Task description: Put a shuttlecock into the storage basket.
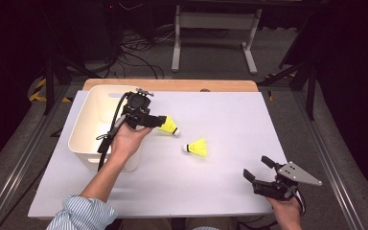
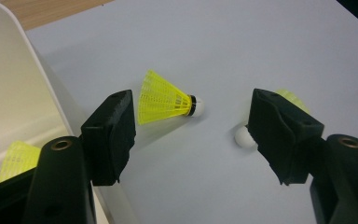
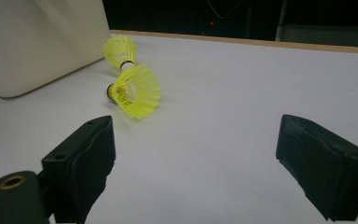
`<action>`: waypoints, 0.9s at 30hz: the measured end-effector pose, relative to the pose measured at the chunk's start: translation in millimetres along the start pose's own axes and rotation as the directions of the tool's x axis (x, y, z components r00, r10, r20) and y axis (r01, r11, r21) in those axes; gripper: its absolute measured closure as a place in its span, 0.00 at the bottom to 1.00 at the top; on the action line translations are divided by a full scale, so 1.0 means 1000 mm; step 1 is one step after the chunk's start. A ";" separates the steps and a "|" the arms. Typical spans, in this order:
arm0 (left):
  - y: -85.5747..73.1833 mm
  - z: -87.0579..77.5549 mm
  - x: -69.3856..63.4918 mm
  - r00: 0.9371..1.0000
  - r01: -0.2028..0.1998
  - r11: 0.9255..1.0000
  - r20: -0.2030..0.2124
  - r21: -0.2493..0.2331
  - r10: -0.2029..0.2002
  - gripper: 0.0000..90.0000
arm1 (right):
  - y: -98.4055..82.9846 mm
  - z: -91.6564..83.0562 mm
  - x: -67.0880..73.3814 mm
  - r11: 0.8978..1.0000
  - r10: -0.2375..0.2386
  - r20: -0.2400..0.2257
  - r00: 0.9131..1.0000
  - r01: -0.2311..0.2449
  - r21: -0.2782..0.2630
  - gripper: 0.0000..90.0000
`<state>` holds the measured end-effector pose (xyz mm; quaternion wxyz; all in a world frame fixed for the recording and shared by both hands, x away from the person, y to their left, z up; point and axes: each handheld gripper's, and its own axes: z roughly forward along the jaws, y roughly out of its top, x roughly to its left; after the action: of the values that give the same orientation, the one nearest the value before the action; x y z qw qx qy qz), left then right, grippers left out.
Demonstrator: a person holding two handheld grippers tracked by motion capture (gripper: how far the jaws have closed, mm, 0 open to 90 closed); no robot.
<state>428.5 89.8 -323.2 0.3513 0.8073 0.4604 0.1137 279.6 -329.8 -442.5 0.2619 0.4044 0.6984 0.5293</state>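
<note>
Two yellow shuttlecocks with white corks lie on the white table. My left gripper (image 1: pixel 157 120) hovers by the bin's right wall with its jaws open over the nearer shuttlecock (image 1: pixel 168 125). In the left gripper view that shuttlecock (image 2: pixel 165 99) lies on the table just beyond the left jaw, untouched, between the open jaws of my left gripper (image 2: pixel 191 126). The second shuttlecock (image 1: pixel 196 147) lies farther right, and there its cork (image 2: pixel 244 137) peeks out beside the right jaw. My right gripper (image 1: pixel 258 168) rests open and empty near the table's front right, and from it (image 3: pixel 196 154) both shuttlecocks (image 3: pixel 135 91) are seen ahead.
A white plastic bin (image 1: pixel 88 143) stands at the table's left, with another yellow shuttlecock (image 2: pixel 18 158) inside it. A wooden edge (image 1: pixel 172 85) runs along the table's back. Cables and a metal stand lie on the floor beyond.
</note>
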 end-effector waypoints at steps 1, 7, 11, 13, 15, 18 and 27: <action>0.000 0.001 -0.001 1.000 0.002 1.000 0.003 0.004 -0.002 0.36 | 0.000 0.000 0.000 1.000 -0.002 -0.001 1.000 0.002 0.000 0.14; 0.006 0.008 -0.004 1.000 -0.005 1.000 -0.008 0.023 0.005 0.36 | 0.001 0.001 0.003 0.999 -0.050 0.004 0.999 0.050 0.009 0.14; 0.011 0.012 -0.006 1.000 -0.002 1.000 -0.007 0.017 0.003 0.36 | 0.001 0.002 0.004 0.999 -0.048 0.003 0.999 0.048 0.015 0.14; 0.013 0.014 -0.006 1.000 0.001 1.000 -0.007 0.017 -0.001 0.36 | 0.001 0.002 0.003 0.999 -0.043 0.004 0.999 0.043 0.014 0.14; 0.015 0.015 -0.006 1.000 0.007 1.000 -0.001 0.013 -0.007 0.36 | 0.000 0.001 0.003 0.999 -0.038 0.001 0.999 0.038 0.014 0.14; 0.017 0.019 -0.006 1.000 0.011 1.000 0.002 0.018 -0.011 0.35 | 0.000 0.002 0.003 0.999 -0.040 0.002 0.999 0.040 0.014 0.14; 0.024 0.031 -0.008 1.000 0.025 0.999 -0.014 0.037 -0.024 0.34 | 0.000 0.002 0.001 1.000 -0.025 0.002 1.000 0.025 0.012 0.14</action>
<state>455.7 60.9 -328.3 0.3344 0.8071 0.4748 0.1062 280.2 -328.0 -442.9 0.2670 0.3978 0.7061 0.5214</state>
